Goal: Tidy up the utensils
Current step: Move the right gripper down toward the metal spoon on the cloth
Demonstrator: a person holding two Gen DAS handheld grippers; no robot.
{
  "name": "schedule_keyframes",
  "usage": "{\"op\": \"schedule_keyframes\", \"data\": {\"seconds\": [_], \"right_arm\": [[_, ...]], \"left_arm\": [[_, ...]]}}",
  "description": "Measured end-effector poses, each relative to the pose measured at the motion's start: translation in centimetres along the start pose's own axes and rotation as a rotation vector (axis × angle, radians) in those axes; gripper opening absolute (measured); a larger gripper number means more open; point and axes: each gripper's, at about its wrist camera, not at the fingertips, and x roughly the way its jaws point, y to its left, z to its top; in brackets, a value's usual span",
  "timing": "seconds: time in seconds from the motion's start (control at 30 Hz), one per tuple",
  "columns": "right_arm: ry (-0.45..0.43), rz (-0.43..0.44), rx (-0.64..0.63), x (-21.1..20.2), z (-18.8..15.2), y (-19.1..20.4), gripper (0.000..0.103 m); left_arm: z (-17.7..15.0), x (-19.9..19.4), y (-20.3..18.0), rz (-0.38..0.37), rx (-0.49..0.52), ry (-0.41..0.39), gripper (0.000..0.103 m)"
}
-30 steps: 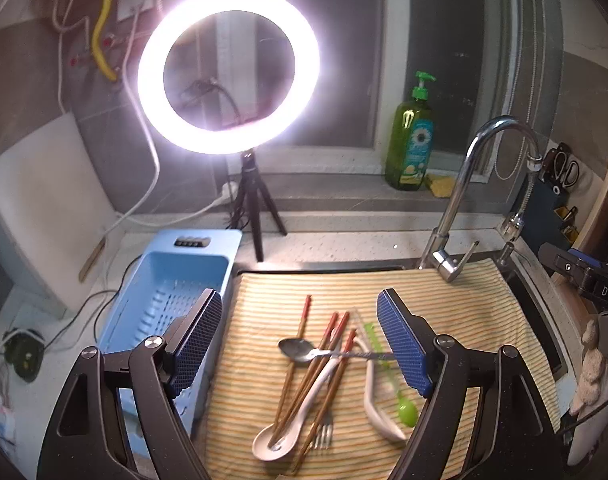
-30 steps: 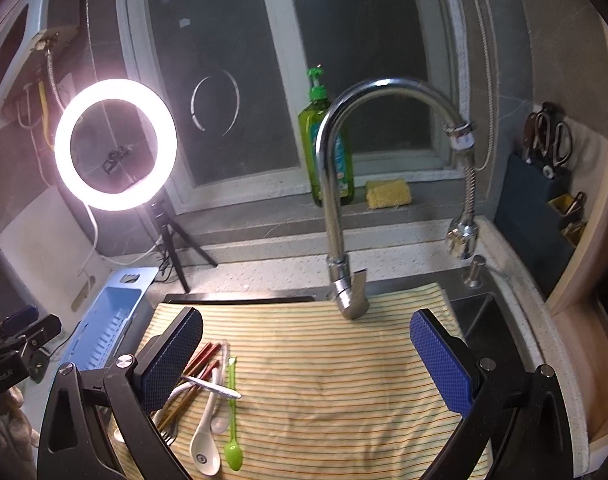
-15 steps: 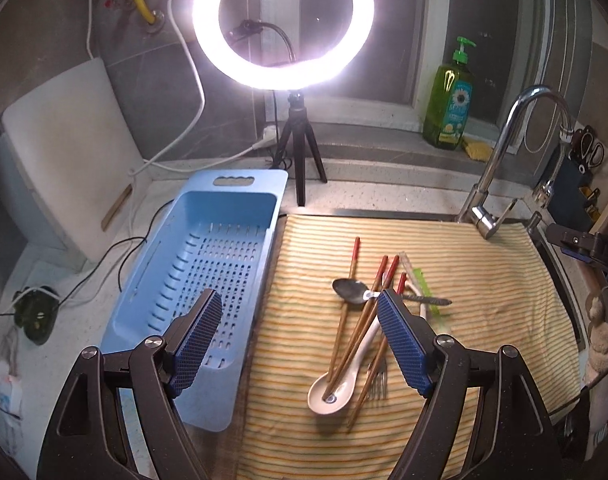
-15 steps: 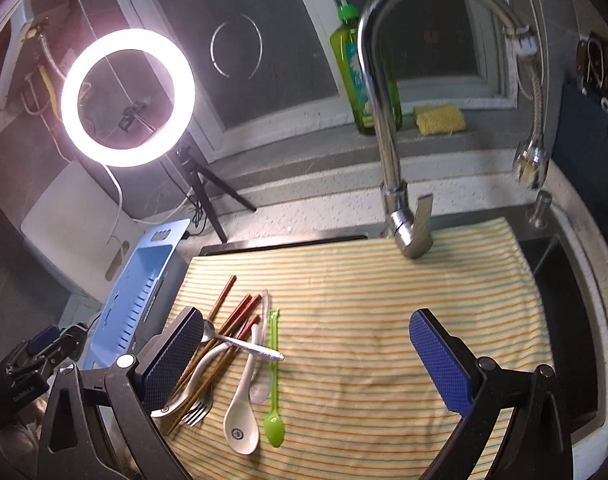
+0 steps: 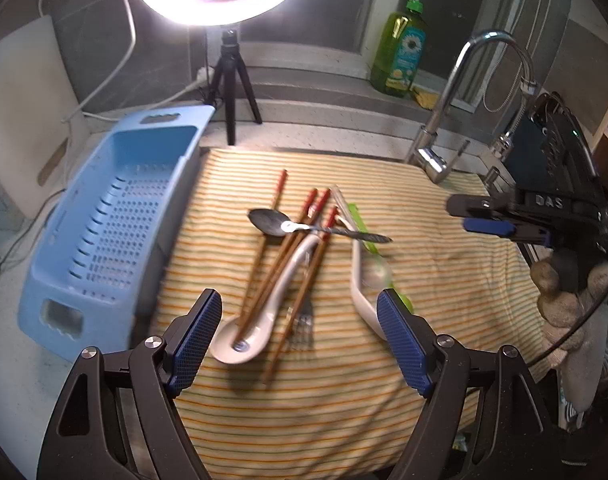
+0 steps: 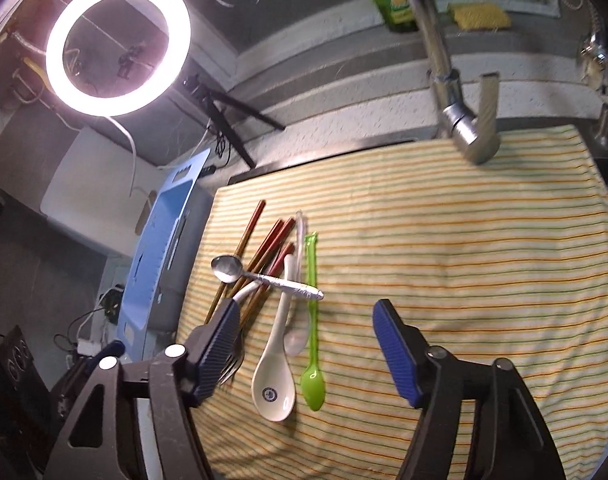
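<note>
A blue perforated basket (image 5: 104,216) stands at the left on the surface, its right wall touching the edge of a striped cloth (image 5: 424,280). Behind it a lit ring light (image 5: 220,4) stands on a black tripod (image 5: 234,80).

The utensils lie in a loose pile on the left half of the cloth:
- Red-tipped chopsticks (image 5: 280,248), fanned out, tips pointing to the far edge.
- A metal spoon (image 5: 272,222) lying across the chopsticks, bowl to the left.
- A white ceramic spoon (image 5: 248,336) with one chopstick end resting in its bowl.
- A fork (image 5: 302,320), partly under the chopsticks.
- A second white spoon (image 6: 274,384) and a green plastic spoon (image 6: 313,388), side by side at the right of the pile, bowls toward the near edge.

The left tool (image 5: 300,336) hovers over the near end of the pile with its jaws spread wide and nothing between the pads.

The right tool (image 6: 306,354) is over the two right-hand spoons. Its jaws have just been closing and stand at a medium width; the spoons lie below the gap, and the pads press on nothing.

At the far right a chrome faucet (image 6: 456,112) overhangs the cloth, with a green soap bottle (image 5: 400,48) on the sill behind it
</note>
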Motion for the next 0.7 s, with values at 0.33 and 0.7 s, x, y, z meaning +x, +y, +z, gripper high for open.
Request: {"op": "schedule_keyframes", "data": {"seconds": [0.33, 0.7], "right_arm": [[0.141, 0.098, -0.057, 2.1, 0.3, -1.7, 0.048], [0.142, 0.132, 0.042, 2.7, 0.3, -2.7, 0.045]], "left_arm": [[-2.9, 1.6, -4.3, 0.021, -0.092, 0.01, 0.078], [1.0, 2.9, -3.0, 0.149, 0.233, 0.041, 0.078]]}}
